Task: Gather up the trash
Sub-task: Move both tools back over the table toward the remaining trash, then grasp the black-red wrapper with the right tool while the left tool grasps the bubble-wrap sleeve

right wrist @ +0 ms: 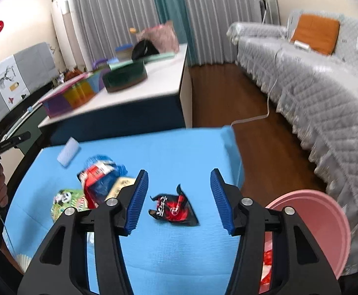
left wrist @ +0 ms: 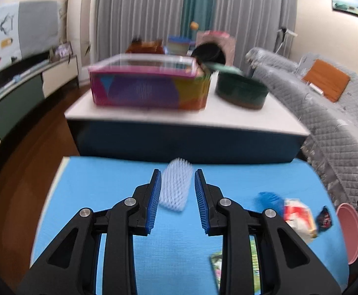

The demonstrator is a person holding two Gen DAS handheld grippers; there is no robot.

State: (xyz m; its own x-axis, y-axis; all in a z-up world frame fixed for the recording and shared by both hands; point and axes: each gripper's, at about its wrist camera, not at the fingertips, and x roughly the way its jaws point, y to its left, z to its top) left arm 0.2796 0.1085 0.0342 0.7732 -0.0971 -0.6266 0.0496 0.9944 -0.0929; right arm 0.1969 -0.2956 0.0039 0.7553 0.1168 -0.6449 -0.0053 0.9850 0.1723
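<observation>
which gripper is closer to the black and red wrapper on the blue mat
Right. The right gripper is open with the black and red wrapper lying between its fingers. The left gripper is off to the wrapper's left, lined up with the white brush.

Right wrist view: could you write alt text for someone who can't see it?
An open hand-held gripper hovers over a blue mat, its blue-padded fingers either side of a crumpled red-and-black wrapper. More wrappers lie piled to the left, and a pink bin sits at the mat's right edge.
</observation>
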